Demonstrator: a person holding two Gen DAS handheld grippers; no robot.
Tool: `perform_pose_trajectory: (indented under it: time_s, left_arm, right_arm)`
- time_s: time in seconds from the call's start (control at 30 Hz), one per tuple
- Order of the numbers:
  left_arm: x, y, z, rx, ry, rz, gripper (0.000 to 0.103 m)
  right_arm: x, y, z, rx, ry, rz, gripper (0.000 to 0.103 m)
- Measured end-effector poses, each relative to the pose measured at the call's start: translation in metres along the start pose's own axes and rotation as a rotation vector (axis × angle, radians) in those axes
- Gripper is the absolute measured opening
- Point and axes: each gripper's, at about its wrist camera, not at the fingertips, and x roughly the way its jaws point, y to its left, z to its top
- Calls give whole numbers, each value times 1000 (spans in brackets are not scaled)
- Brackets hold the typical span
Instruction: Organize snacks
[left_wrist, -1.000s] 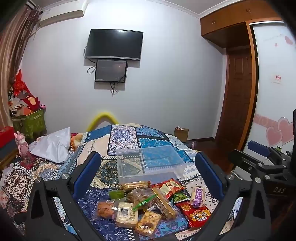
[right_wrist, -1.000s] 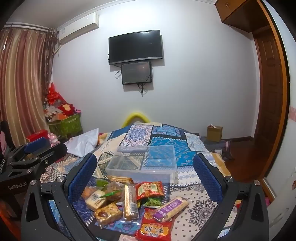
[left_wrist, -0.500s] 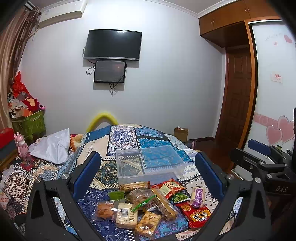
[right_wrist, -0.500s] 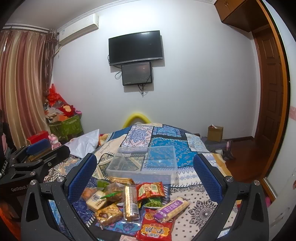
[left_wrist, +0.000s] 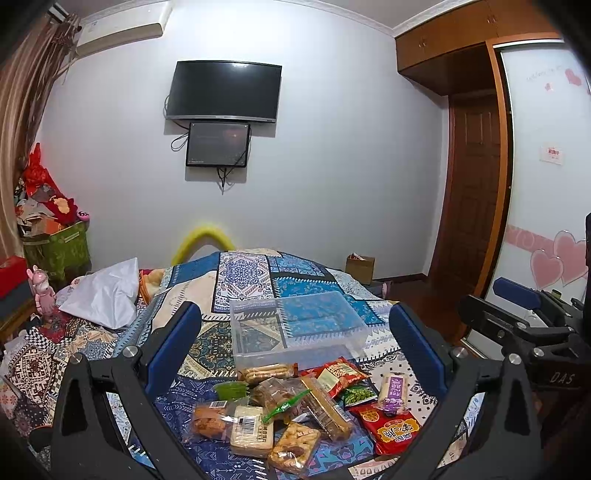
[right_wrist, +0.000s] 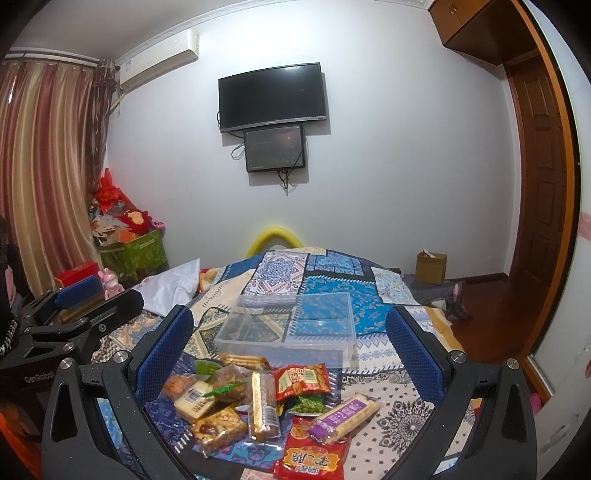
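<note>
Several snack packets lie in a pile (left_wrist: 295, 410) on the patterned bedspread, also in the right wrist view (right_wrist: 258, 402): a red bag (left_wrist: 391, 428), a purple bar (right_wrist: 343, 411), a long biscuit pack (right_wrist: 263, 406). A clear plastic box (left_wrist: 295, 328) stands empty just behind them; it also shows in the right wrist view (right_wrist: 288, 328). My left gripper (left_wrist: 295, 343) is open and empty above the pile. My right gripper (right_wrist: 290, 341) is open and empty above the pile too. Each gripper shows at the side of the other's view.
The bed (left_wrist: 243, 273) fills the middle of the room. A white pillow (left_wrist: 103, 295) lies at its left. A green basket of clutter (left_wrist: 55, 247) stands by the curtain. A cardboard box (right_wrist: 430, 267) sits on the floor near the wooden door (right_wrist: 543, 206).
Both views have shifted only slightly; the snacks and the box have not moved, and both grippers stay open.
</note>
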Motion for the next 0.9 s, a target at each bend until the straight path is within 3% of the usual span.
perform_pose_trajectory:
  time_s: [0.9]
  left_arm:
    - [-2,1,-2,-4,0,-2,103]
  right_arm:
    - [-1,1,3,-3,-4,4,103]
